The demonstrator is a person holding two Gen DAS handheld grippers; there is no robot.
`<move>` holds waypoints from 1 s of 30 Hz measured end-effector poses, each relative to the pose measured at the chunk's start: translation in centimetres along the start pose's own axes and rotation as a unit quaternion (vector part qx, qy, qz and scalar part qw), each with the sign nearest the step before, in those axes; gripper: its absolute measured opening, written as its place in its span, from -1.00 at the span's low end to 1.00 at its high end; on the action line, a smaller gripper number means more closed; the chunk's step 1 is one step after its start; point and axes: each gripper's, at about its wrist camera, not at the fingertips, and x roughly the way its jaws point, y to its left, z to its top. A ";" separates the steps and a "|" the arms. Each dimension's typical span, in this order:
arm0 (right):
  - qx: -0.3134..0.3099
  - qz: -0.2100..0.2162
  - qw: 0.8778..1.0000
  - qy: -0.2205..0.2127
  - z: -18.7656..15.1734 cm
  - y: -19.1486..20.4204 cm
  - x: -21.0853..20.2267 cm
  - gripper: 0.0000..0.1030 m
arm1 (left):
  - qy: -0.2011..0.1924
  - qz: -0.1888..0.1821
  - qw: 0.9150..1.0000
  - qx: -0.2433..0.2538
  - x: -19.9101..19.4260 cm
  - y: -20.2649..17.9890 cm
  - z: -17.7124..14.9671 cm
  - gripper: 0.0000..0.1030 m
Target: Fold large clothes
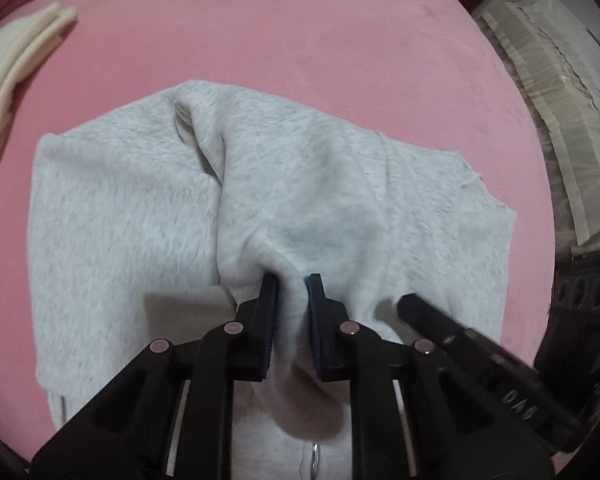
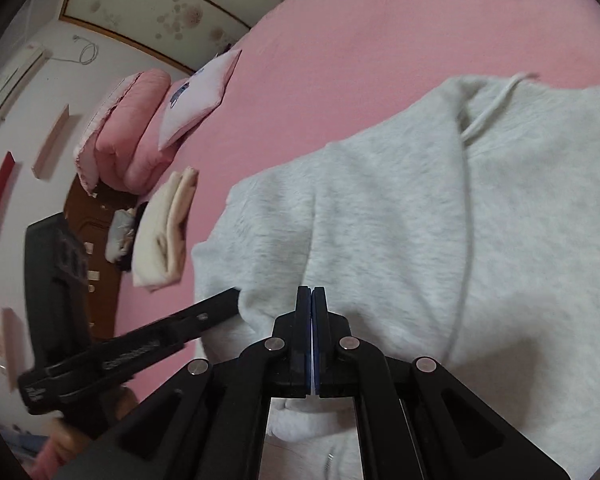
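A light grey zip hoodie [image 1: 120, 200] lies spread on the pink bed [image 1: 300, 20]; its drawstring [image 2: 492, 108] shows in the right wrist view. My left gripper [image 1: 292, 280] is shut on a raised fold of the hoodie near the middle, and cloth bulges between its pads. The zipper [image 1: 314, 450] hangs just below it. My right gripper [image 2: 311, 290] is shut, with a thin strip of grey cloth pinched between its pads at the hoodie's [image 2: 420, 220] near edge. It shows in the left wrist view as a black finger [image 1: 404, 302] just right of the left gripper. The left gripper [image 2: 236, 296] enters the right wrist view from the left.
A folded cream cloth [image 1: 12, 80] lies on the bed at the far left, also seen as the cream cloth [image 2: 164, 232]. A pink folded quilt [image 2: 132, 128] and a pillow [image 2: 196, 96] sit at the bed's end. Stacked wrapped goods [image 1: 560, 120] stand beside the bed. A hand [image 2: 60, 444] holds the left gripper.
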 end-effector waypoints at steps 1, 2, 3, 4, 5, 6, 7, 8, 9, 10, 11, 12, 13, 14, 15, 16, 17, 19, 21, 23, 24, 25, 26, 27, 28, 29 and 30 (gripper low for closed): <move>0.001 -0.008 1.000 0.016 0.2 -0.2 1.3 -1.00 | 0.003 0.009 1.000 0.002 0.6 -0.1 0.5 -0.76; -0.006 -0.030 0.999 0.031 0.3 -0.4 2.6 -1.00 | 0.007 0.017 1.000 0.008 1.2 0.0 0.7 -0.76; -0.012 -0.057 0.998 0.039 0.6 -0.7 3.7 -1.00 | 0.012 0.024 1.000 0.013 1.7 0.0 0.8 -0.76; -0.019 -0.085 0.995 0.042 0.8 -0.9 4.4 -1.00 | 0.017 0.026 0.999 0.012 2.2 0.0 0.9 -0.75; -0.014 -0.090 0.995 0.038 0.8 -1.4 4.6 -1.00 | 0.021 0.028 0.999 0.005 2.5 0.2 0.9 -0.75; -0.002 -0.089 0.996 0.032 0.8 -1.9 4.6 -1.00 | 0.023 0.023 0.999 -0.007 2.4 0.6 0.9 -0.74; 0.012 -0.098 0.995 0.018 0.7 -2.3 4.0 -1.00 | 0.024 0.018 0.999 -0.019 2.4 1.0 0.7 -0.71; 0.020 -0.106 0.994 0.004 0.4 -2.7 3.2 -1.00 | 0.025 0.016 0.999 -0.026 2.6 1.5 0.3 -0.70; 0.025 -0.107 0.994 -0.002 0.2 -3.2 2.9 -1.00 | 0.029 0.010 0.999 -0.035 2.6 2.2 -0.2 -0.70; 0.029 -0.111 0.993 -0.005 0.0 -3.5 2.5 -1.00 | 0.030 0.005 0.999 -0.042 2.5 2.7 -0.9 -0.70; 0.024 -0.126 0.992 -0.007 -0.4 -3.4 2.2 -1.00 | 0.031 0.002 0.998 -0.048 2.4 3.0 -1.4 -0.70; 0.009 -0.147 0.989 -0.006 -0.7 -3.2 2.0 -1.00 | 0.035 -0.002 0.998 -0.049 2.3 3.1 -1.9 -0.69; -0.005 -0.163 0.987 -0.001 -0.9 -3.2 2.1 -1.00 | 0.037 -0.002 0.998 -0.045 2.0 3.4 -2.1 -0.69; -0.018 -0.174 0.984 0.004 -1.1 -3.0 2.3 -1.00 | 0.037 0.002 0.999 -0.037 1.7 3.4 -2.3 -0.69; -0.025 -0.180 0.983 0.006 -1.4 -2.8 2.2 -1.00 | 0.035 0.008 0.999 -0.026 1.5 3.1 -2.4 -0.69; -0.028 -0.184 0.982 0.009 -1.6 -2.3 2.1 -1.00 | 0.031 0.013 0.999 -0.018 1.2 2.8 -2.4 -0.69; -0.030 -0.187 0.982 0.011 -1.8 -1.8 2.3 -1.00 | 0.024 0.014 1.000 -0.015 0.8 2.6 -2.3 -0.70; -0.029 -0.182 0.983 0.007 -1.9 -0.7 1.8 -1.00 | 0.010 0.011 1.000 -0.020 -0.3 2.1 -2.0 -0.70; -0.022 -0.162 0.987 -0.007 -2.5 0.5 0.1 -1.00 | -0.002 0.012 1.000 -0.020 -2.1 1.7 -2.3 -0.70; -0.022 -0.132 0.991 -0.022 -3.1 2.0 -1.3 -1.00 | -0.010 0.011 1.000 -0.008 -3.7 1.4 -2.9 -0.70; -0.020 -0.110 0.993 -0.024 -3.4 2.3 -1.9 -1.00 | -0.010 0.003 1.000 0.002 -4.3 1.1 -3.4 -0.70; -0.005 -0.077 0.997 -0.015 -3.9 2.5 -2.2 -1.00 | -0.002 -0.007 1.000 0.015 -4.6 0.6 -3.7 -0.70; 0.010 -0.043 0.999 0.004 -4.4 2.7 -2.2 -1.00 | 0.009 -0.009 0.999 0.036 -4.5 0.3 -4.2 -0.70; 0.024 -0.016 0.999 0.026 -5.2 3.1 -1.7 -1.00 | 0.012 -0.004 0.999 0.051 -4.5 -0.1 -4.6 -0.70; 0.020 -0.013 0.999 0.035 -5.9 3.5 -1.5 -1.00 | 0.016 -0.003 0.998 0.067 -4.4 -0.6 -5.2 -0.70; 0.005 -0.024 0.999 0.043 -6.7 4.0 -1.1 -0.99 | 0.018 -0.001 0.997 0.075 -4.3 -0.8 -5.5 -0.70; -0.008 -0.039 0.998 0.050 -7.3 4.5 -0.6 -0.99 | 0.021 0.006 0.997 0.077 -4.1 -0.9 -5.8 -0.70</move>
